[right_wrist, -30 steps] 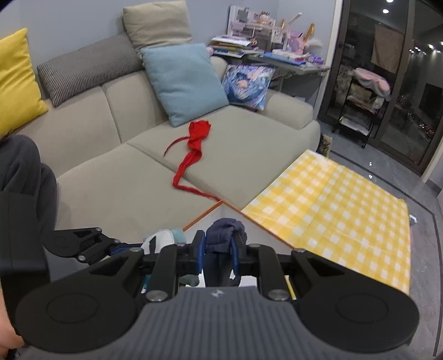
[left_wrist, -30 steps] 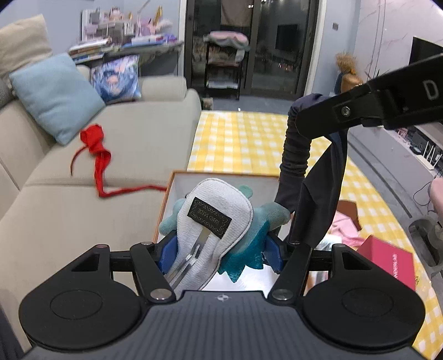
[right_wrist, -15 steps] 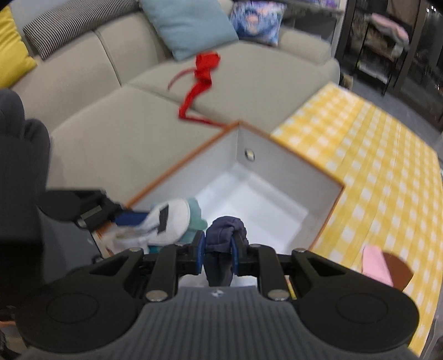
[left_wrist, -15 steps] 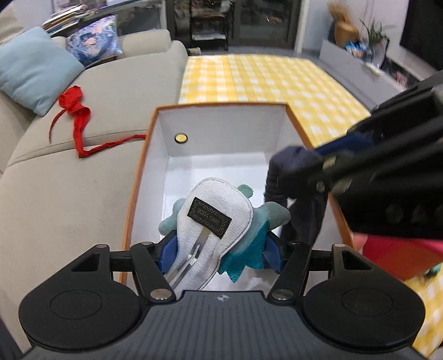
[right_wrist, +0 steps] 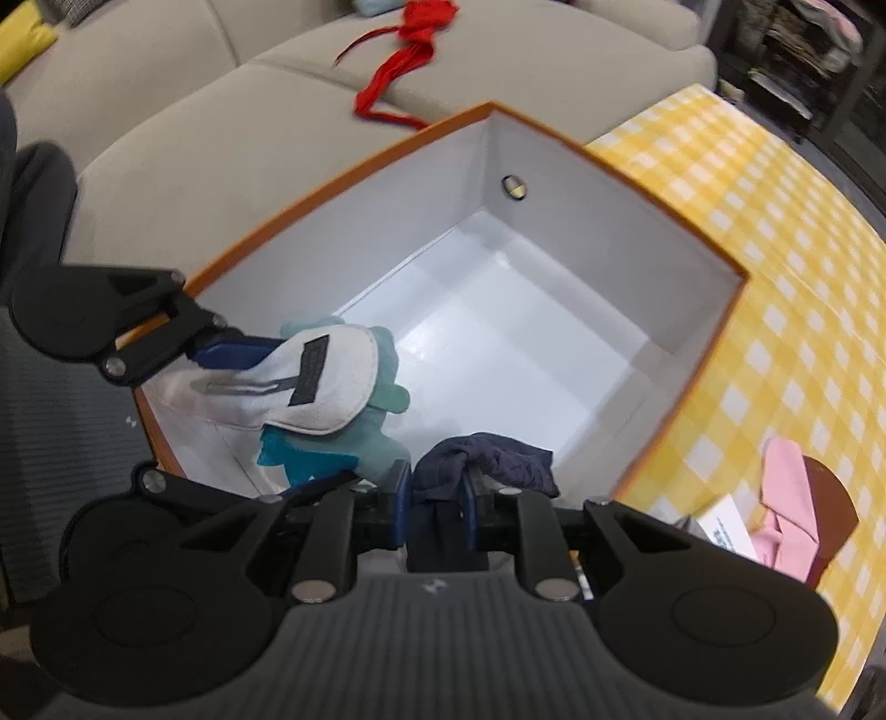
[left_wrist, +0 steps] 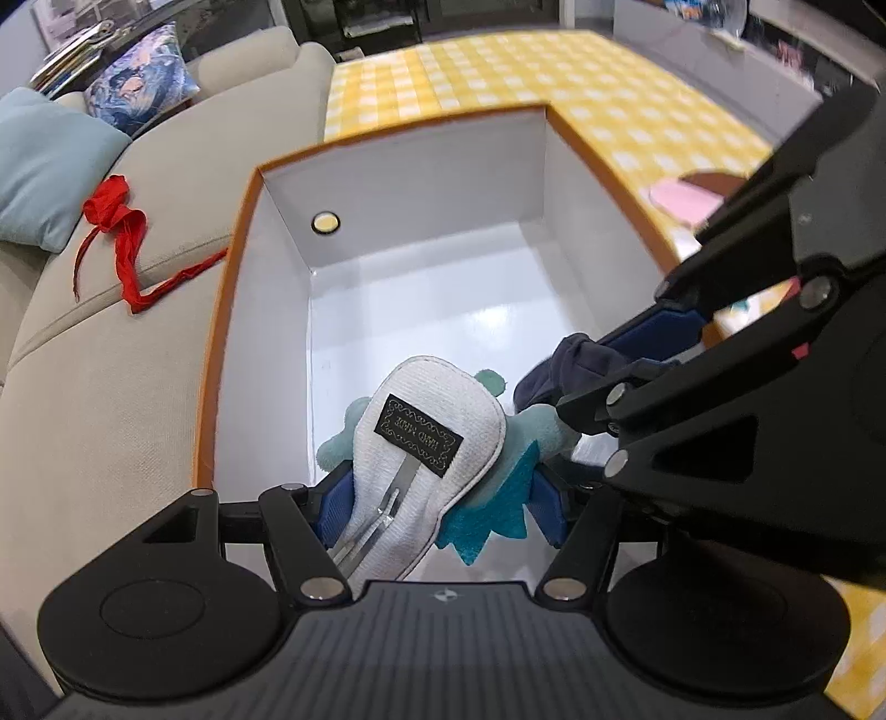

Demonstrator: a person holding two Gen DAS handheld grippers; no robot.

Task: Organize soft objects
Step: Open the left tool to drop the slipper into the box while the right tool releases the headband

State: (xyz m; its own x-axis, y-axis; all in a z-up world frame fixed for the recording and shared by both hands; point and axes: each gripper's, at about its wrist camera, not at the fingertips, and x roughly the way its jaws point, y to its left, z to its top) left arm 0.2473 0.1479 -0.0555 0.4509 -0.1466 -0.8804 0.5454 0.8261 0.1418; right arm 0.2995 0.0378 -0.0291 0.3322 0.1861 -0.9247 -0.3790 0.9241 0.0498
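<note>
An open white box with an orange rim (left_wrist: 421, 183) (right_wrist: 598, 232) stands between the sofa and a yellow checked cloth, and its floor is bare. My left gripper (left_wrist: 437, 498) is shut on a plush toy (left_wrist: 437, 421) (right_wrist: 326, 382) that has a white belly, a black label and a teal body. It hangs inside the box's near end. My right gripper (right_wrist: 434, 498) is shut on a dark navy cloth (right_wrist: 487, 459) (left_wrist: 565, 365), which bunches above its pads just beside the plush toy, over the box's near corner.
A red ribbon-like cloth (left_wrist: 119, 232) (right_wrist: 410, 50) lies on the beige sofa (left_wrist: 111, 387) left of the box. A pink cloth (right_wrist: 786, 498) lies on the yellow checked cloth (right_wrist: 775, 221) to the right. Cushions (left_wrist: 44, 166) lean at the sofa's back.
Both grippers have come down and tipped downward, from above the sofa and table to just over and into the box. Each keeps its hold on its item.
</note>
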